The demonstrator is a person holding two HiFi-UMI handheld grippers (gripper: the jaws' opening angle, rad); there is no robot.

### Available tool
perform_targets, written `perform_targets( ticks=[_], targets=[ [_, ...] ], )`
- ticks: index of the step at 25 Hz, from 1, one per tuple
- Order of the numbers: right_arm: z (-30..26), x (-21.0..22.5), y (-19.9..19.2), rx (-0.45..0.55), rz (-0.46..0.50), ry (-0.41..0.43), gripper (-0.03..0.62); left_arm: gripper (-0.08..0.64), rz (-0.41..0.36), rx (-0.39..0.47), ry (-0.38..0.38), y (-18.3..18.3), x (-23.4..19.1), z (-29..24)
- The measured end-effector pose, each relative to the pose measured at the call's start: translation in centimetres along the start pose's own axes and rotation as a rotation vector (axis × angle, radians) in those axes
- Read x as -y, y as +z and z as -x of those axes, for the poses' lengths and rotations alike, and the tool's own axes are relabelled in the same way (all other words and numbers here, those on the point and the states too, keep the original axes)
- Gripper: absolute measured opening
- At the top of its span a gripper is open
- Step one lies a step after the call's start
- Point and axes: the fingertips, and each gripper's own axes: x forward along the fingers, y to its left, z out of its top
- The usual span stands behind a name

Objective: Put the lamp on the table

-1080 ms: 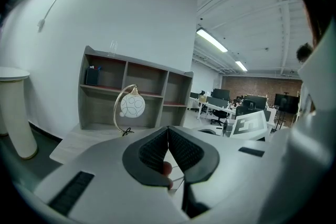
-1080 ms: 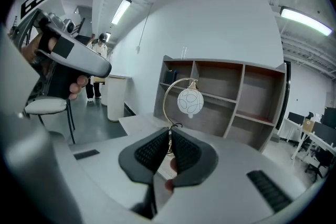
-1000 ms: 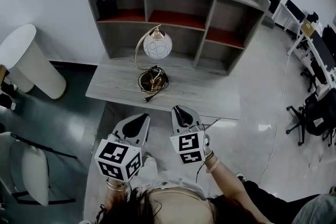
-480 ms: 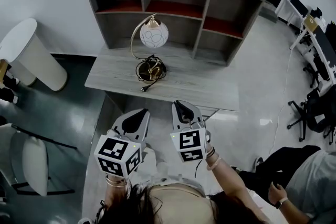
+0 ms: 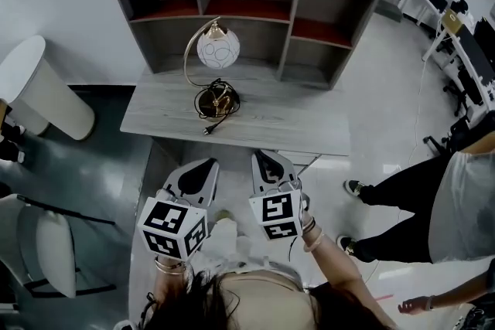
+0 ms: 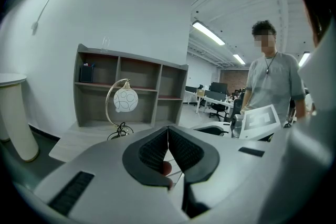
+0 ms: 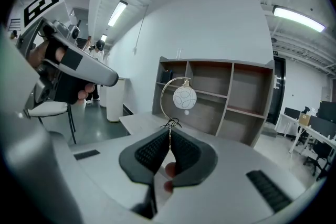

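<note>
A lamp point(image 5: 214, 66) with a white globe shade, curved brass arm and round brass base stands upright on the grey wooden table point(image 5: 302, 131), its cord and plug lying beside the base. It also shows ahead as the lamp point(image 6: 123, 105) and the lamp point(image 7: 181, 98). My left gripper point(image 5: 206, 165) and right gripper point(image 5: 259, 160) hover side by side just in front of the table's near edge, well short of the lamp. Both stand shut, tips together, with nothing between them.
A grey shelf unit point(image 5: 247, 8) with red-floored compartments stands at the table's back. A white rounded stand point(image 5: 35, 89) is to the left, a white chair point(image 5: 46, 251) lower left. A person point(image 5: 433, 197) stands to the right on the glossy floor; office desks sit far right.
The table and lamp have slid slightly up and left in the head view. A person has walked in at the right. Both grippers stay shut in much the same spot.
</note>
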Motion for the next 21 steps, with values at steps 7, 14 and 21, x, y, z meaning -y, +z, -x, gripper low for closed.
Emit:
perform_targets(
  ticks=[7, 14, 21],
  targets=[
    [-1.3, -0.2, 0.6, -0.006, -0.003, -0.024, 0.029, 0.012, -0.011, 0.002, -0.033, 0.7, -1.7, -0.8],
    [-2.8, -0.4, 1.3, -0.009, 0.000, -0.049, 0.029, 0.012, -0.027, 0.004, -0.064, 1.1, -3.4, -1.4],
    [-4.3, -1.2, 1.6, -0.033, 0.004, -0.063, 0.029, 0.012, -0.020, 0.028, -0.108, 1.8, -5.3, -1.8]
  ],
)
